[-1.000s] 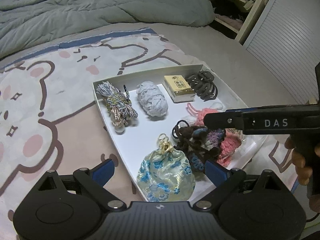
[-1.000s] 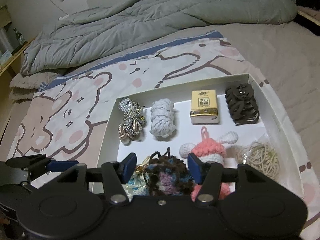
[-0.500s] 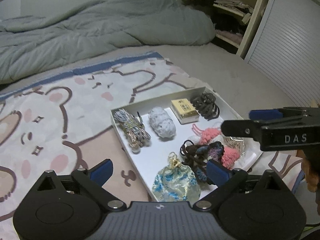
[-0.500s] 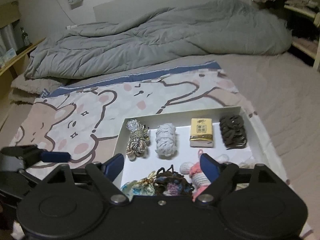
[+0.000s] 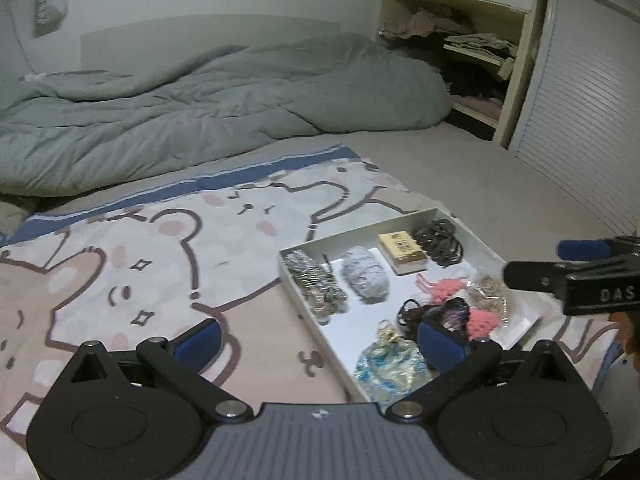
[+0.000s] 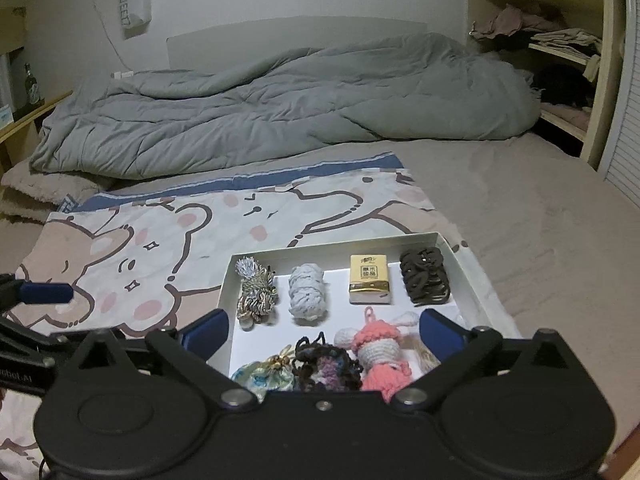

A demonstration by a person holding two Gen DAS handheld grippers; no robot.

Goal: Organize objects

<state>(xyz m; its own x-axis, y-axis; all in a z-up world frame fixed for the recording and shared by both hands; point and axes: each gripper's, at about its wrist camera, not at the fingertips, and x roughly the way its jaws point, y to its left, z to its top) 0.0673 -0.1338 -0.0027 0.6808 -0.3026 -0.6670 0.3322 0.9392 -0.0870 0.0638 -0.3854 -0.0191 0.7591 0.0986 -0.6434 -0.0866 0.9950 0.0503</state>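
A white shallow box [image 6: 464, 268] lies on a bear-print blanket on the bed; it also shows in the left wrist view [image 5: 472, 236]. In it sit a metallic tassel bundle [image 6: 256, 294], a grey knit roll [image 6: 308, 294], a yellow tissue pack [image 6: 369, 279], dark brown hair ties [image 6: 424, 276], a pink crochet doll [image 6: 380, 350], a dark yarn piece [image 6: 324, 368], a blue brocade pouch [image 5: 384, 364] and tan bands [image 5: 490, 292]. My left gripper [image 5: 320, 340] is open and empty, above the box's near left. My right gripper [image 6: 324, 332] is open and empty, above the box's near side.
A crumpled grey duvet [image 6: 280, 112] covers the far half of the bed. The bear-print blanket [image 5: 140, 256] spreads left of the box. Open shelves with clothes [image 6: 560, 52] and a louvered door [image 5: 592, 112] stand at the right. A bottle [image 6: 34, 88] stands on a left ledge.
Both grippers have pulled back and up from the box, which now looks smaller and farther. The right gripper's jaws have opened wider, off the dark yarn piece.
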